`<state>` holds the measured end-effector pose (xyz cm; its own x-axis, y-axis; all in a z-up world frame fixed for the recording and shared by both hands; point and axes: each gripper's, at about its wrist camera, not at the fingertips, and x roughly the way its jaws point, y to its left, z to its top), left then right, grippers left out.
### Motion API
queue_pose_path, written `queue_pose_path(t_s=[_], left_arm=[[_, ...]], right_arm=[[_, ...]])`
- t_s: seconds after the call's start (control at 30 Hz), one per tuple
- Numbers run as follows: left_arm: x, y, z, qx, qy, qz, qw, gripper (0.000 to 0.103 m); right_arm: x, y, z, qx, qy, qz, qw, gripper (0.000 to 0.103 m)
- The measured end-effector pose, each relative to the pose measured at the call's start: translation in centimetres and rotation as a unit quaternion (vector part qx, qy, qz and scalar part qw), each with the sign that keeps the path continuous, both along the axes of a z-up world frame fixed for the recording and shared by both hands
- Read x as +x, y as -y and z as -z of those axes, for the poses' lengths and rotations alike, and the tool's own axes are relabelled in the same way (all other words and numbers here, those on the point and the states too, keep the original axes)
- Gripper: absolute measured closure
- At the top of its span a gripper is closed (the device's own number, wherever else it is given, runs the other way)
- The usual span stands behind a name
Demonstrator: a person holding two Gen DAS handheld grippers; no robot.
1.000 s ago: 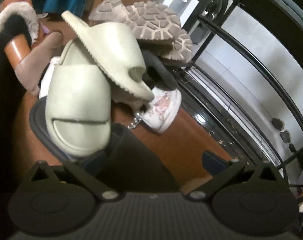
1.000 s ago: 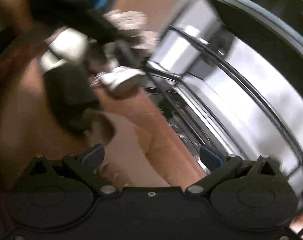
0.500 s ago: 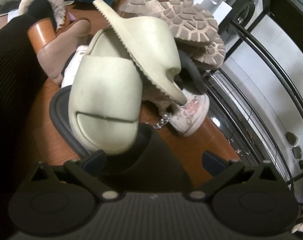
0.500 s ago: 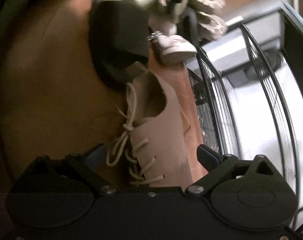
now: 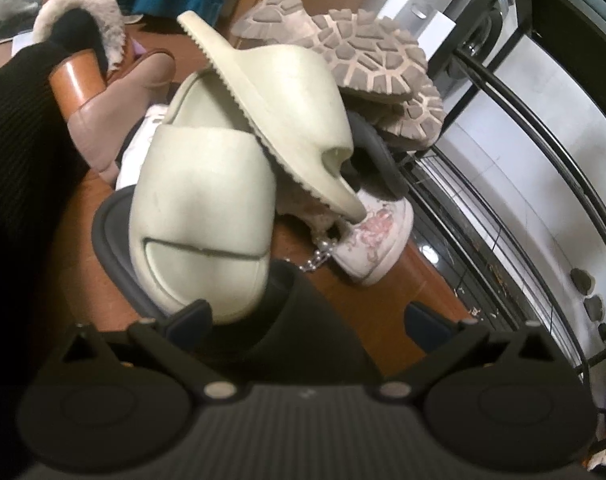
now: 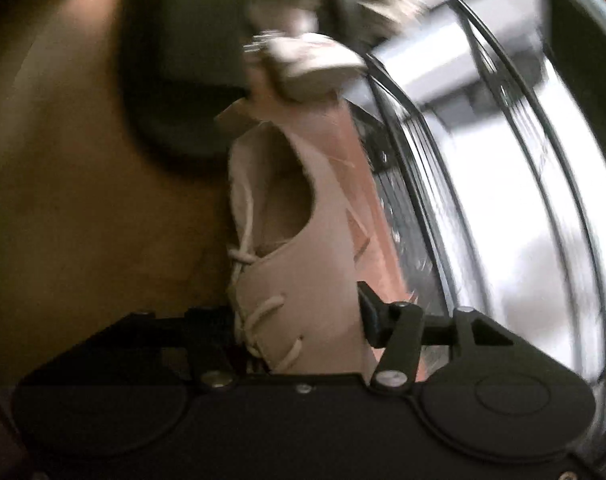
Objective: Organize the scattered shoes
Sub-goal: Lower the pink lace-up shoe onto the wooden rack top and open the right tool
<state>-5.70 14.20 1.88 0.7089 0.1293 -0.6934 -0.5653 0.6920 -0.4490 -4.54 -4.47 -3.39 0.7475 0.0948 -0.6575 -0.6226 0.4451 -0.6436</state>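
In the left wrist view a pile of shoes lies on the brown floor: two pale green slides (image 5: 207, 216), a tan boot with lugged sole (image 5: 367, 64), a white flowered shoe (image 5: 371, 240), a dark grey slipper (image 5: 115, 240) and a pinkish boot (image 5: 115, 120). My left gripper (image 5: 307, 316) is open over a black shoe (image 5: 303, 328), close to the lower slide. In the right wrist view my right gripper (image 6: 295, 320) is shut on a beige lace-up shoe (image 6: 299, 280), its fingers pressing both sides. The view is blurred.
A black metal shoe rack (image 5: 515, 184) stands to the right, also in the right wrist view (image 6: 483, 184). A fur-lined brown boot (image 5: 83, 28) and a dark-sleeved arm (image 5: 19, 184) are at left. White wall lies behind the rack.
My right gripper has closed on the beige lace-up shoe, which lay between open fingers half a second ago. My left gripper moved closer to the pile.
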Motion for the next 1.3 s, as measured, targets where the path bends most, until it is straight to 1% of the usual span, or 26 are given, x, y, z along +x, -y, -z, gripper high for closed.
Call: queue_pose_path(t_s=[0.03,0.07,0.1,0.17,0.2,0.23,0.3,0.33,0.4,0.43,0.5,0.57,0.6,0.7,0.73,0.77,0.83,0.87,0.9,0.93,0.97,1.0,1.07,1.23,1.27,1.3], left_arm=[[0.0,0.0,0.0,0.0,0.0,-0.001,1.0,0.001],[0.1,0.0,0.0,-0.001,0.0,-0.001,1.0,0.001],[0.1,0.0,0.1,-0.001,0.0,-0.002,1.0,0.001],[0.1,-0.1,0.1,-0.002,0.001,-0.003,1.0,0.001],[0.1,-0.1,0.1,-0.002,0.002,-0.005,1.0,0.001],[0.1,-0.1,0.0,-0.002,0.003,-0.005,1.0,0.001],[0.1,0.0,0.0,-0.002,0.006,-0.004,1.0,0.001],[0.1,0.0,0.0,-0.002,0.006,-0.004,1.0,0.001],[0.1,0.1,0.1,-0.001,0.005,-0.001,1.0,0.001],[0.2,0.2,0.1,-0.001,0.004,0.001,1.0,0.001],[0.2,0.2,0.1,0.001,0.003,0.003,1.0,0.001],[0.2,0.3,0.1,0.002,0.002,0.005,1.0,0.001],[0.2,0.3,0.2,0.002,0.001,0.004,1.0,0.001],[0.2,0.3,0.2,0.0,-0.001,0.002,1.0,0.001],[0.2,0.3,0.2,0.0,-0.003,0.001,1.0,0.001],[0.2,0.3,0.3,-0.001,-0.003,0.001,1.0,0.001],[0.3,0.2,0.3,-0.003,-0.005,0.002,1.0,0.001],[0.3,0.2,0.3,-0.004,-0.007,0.003,1.0,0.001],[0.3,0.3,0.4,-0.004,-0.009,0.004,0.9999,0.001],[0.3,0.3,0.4,-0.004,-0.01,0.004,0.9999,0.001],[0.3,0.3,0.4,-0.003,-0.009,0.004,0.9999,0.001],[0.3,0.3,0.3,-0.003,-0.009,0.005,0.9999,0.001],[0.2,0.3,0.3,-0.002,-0.009,0.004,1.0,0.001],[0.4,0.4,0.5,0.002,-0.013,0.005,0.9999,0.001],[0.4,0.4,0.5,0.004,-0.013,0.007,0.9999,0.001],[0.5,0.6,0.5,0.008,-0.013,0.01,0.9998,0.001]], right_arm=[[0.8,0.5,-0.7,0.033,-0.013,0.031,0.999,0.051],[1.9,1.4,-1.5,0.078,-0.028,0.076,0.994,0.052],[3.0,2.5,-2.2,0.123,-0.043,0.124,0.984,0.052],[4.4,4.6,-3.1,0.19,-0.07,0.19,0.961,0.052],[5.2,6.2,-3.4,0.236,-0.092,0.229,0.94,0.052],[6.1,7.8,-3.8,0.282,-0.113,0.266,0.915,0.052],[7.1,10.3,-3.9,0.349,-0.147,0.316,0.87,0.053],[7.3,12.0,-3.6,0.389,-0.166,0.345,0.838,0.053],[7.3,13.9,-3.2,0.433,-0.185,0.376,0.798,0.053],[7.3,14.9,-2.7,0.461,-0.197,0.394,0.77,0.052],[6.9,16.0,-2.2,0.496,-0.208,0.411,0.736,0.05],[7.0,16.2,-2.0,0.501,-0.215,0.415,0.728,0.039],[6.9,16.1,-2.2,0.497,-0.215,0.412,0.733,0.037],[6.0,15.0,-4.0,0.463,-0.196,0.377,0.778,0.018],[5.6,14.5,-4.7,0.448,-0.185,0.36,0.797,0.008],[5.0,13.8,-5.4,0.423,-0.174,0.341,0.821,0.006],[4.8,12.6,-5.5,0.384,-0.174,0.328,0.845,0.006],[4.5,11.7,-5.1,0.349,-0.182,0.324,0.86,0.007],[4.4,11.1,-4.7,0.33,-0.186,0.324,0.867,0.01],[4.4,10.9,-4.3,0.325,-0.192,0.323,0.868,0.023],[4.3,10.4,-3.6,0.314,-0.198,0.327,0.869,0.03],[4.4,10.1,-3.0,0.309,-0.197,0.331,0.869,0.032],[4.7,10.0,-2.9,0.325,-0.194,0.334,0.863,0.039],[6.2,9.5,-2.6,0.347,-0.179,0.338,0.856,0.041],[6.8,9.0,-2.5,0.347,-0.175,0.336,0.858,0.041],[7.7,8.2,-2.4,0.341,-0.167,0.331,0.864,0.041]])
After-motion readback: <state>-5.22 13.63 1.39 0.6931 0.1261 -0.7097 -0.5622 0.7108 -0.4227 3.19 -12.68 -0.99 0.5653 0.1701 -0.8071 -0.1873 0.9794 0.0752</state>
